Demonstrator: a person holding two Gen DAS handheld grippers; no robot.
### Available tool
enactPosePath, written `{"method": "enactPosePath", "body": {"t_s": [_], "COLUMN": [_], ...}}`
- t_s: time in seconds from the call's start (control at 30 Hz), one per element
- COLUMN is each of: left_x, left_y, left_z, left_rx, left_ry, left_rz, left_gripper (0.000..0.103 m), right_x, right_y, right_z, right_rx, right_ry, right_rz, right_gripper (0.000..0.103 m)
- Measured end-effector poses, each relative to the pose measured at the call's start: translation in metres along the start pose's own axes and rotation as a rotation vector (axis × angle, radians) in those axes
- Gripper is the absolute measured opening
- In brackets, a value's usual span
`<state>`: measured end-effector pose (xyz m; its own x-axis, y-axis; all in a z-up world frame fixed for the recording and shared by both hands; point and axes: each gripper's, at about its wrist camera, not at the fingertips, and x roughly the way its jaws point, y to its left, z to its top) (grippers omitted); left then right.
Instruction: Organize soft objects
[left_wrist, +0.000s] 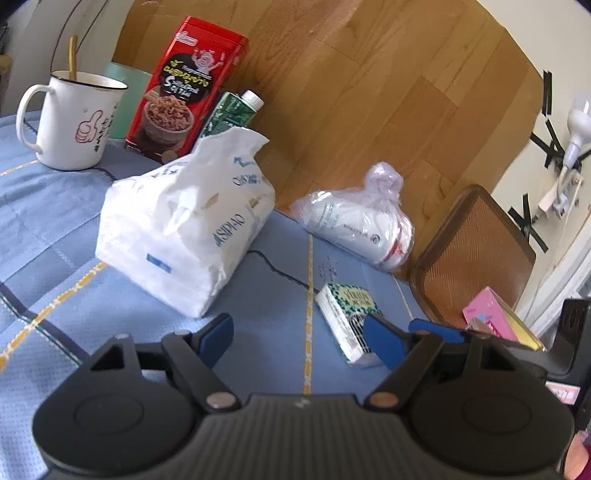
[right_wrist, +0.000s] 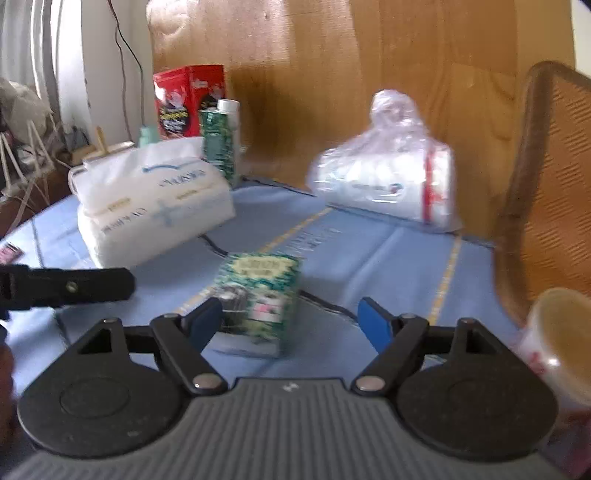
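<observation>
Our left gripper (left_wrist: 299, 332) gapes empty, the tissue pack (left_wrist: 184, 225) far-left of it. The small green packet (right_wrist: 258, 302) lies just ahead of our right gripper (right_wrist: 291, 321), open too, long axis running near-to-far.

- Tissue pack (left_wrist: 184, 229) lies on the counter (left_wrist: 55, 236), left of the wrapped roll (left_wrist: 358, 225).
- Small box (left_wrist: 347, 317) lies before both.
- Mug (left_wrist: 74, 122) and tin (left_wrist: 184, 85) stand behind.

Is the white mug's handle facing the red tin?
No: the white mug has its handle on the far side from the red tin.
</observation>
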<state>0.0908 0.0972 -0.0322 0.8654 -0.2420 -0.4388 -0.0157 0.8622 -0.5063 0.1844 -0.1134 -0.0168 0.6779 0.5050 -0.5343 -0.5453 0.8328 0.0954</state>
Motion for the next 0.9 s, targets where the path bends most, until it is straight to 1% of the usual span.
{"method": "enactPosePath", "body": {"t_s": [0.13, 0.23, 0.3, 0.43, 0.5, 0.53, 0.57, 0.7, 0.9], "left_x": [-0.003, -0.003, -0.003, -0.002, -0.002, -0.001, -0.001, 0.000, 0.002], "left_y": [0.004, 0.003, 0.002, 0.003, 0.003, 0.003, 0.003, 0.002, -0.003], "left_z": [0.001, 0.001, 0.001, 0.001, 0.001, 0.000, 0.000, 0.000, -0.003], "left_rx": [-0.028, -0.024, -0.019, -0.022, -0.021, -0.020, -0.018, -0.017, 0.017], "left_ry": [-0.017, -0.018, -0.018, -0.013, -0.010, -0.008, -0.006, -0.002, 0.015], "left_rz": [0.001, -0.002, -0.001, -0.003, -0.005, -0.005, -0.005, -0.005, -0.010], "left_gripper": [0.080, 0.080, 0.080, 0.080, 0.080, 0.080, 0.080, 0.080, 0.080], "right_x": [0.001, 0.001, 0.006, 0.025, 0.025, 0.024, 0.023, 0.016, -0.017], "right_y": [0.009, 0.019, 0.024, 0.026, 0.028, 0.030, 0.031, 0.031, 0.034], "right_z": [-0.001, 0.001, 0.002, 0.001, 0.001, 0.000, 0.000, -0.005, -0.027], "right_rx": [0.023, 0.007, -0.008, -0.005, -0.021, -0.037, -0.041, -0.039, -0.056], "right_ry": [-0.002, -0.006, 0.004, 0.064, 0.055, 0.047, 0.044, 0.040, 0.040], "right_rz": [0.023, 0.052, 0.044, 0.007, -0.006, -0.028, -0.033, -0.040, -0.027], "right_gripper": [0.083, 0.083, 0.083, 0.083, 0.069, 0.061, 0.059, 0.058, 0.058]}}
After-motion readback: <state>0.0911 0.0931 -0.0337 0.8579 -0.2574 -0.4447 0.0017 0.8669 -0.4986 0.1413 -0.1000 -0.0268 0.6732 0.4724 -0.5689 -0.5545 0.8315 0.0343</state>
